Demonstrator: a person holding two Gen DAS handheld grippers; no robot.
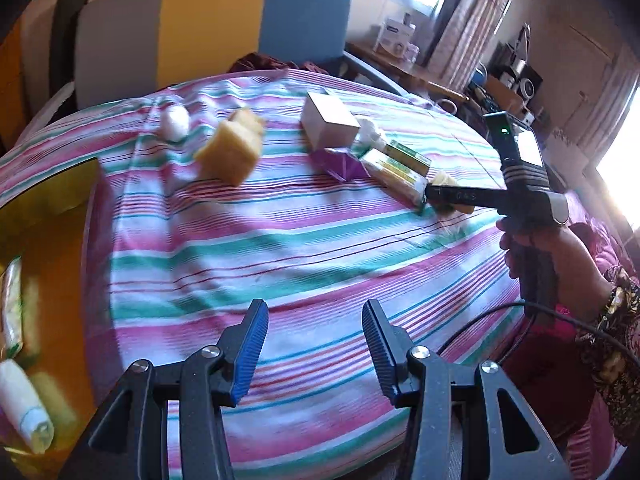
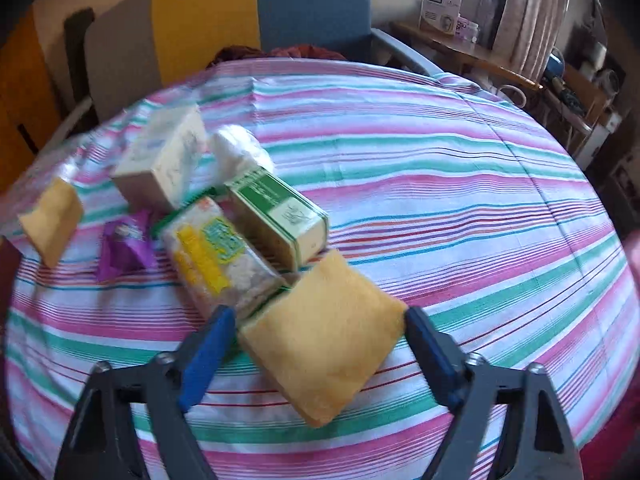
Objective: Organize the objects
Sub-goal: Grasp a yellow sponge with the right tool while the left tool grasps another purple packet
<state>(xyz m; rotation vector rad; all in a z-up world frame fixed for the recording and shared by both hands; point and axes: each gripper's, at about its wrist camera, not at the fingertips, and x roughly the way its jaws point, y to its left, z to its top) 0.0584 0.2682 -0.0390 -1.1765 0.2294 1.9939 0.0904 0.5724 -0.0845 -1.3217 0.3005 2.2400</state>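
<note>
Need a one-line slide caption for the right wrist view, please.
Right gripper jaws straddle a yellow sponge on the striped tablecloth.

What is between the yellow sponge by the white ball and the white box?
Nothing but the striped cloth. In the left wrist view, the stretch from the yellow sponge to the white box is bare.
</note>
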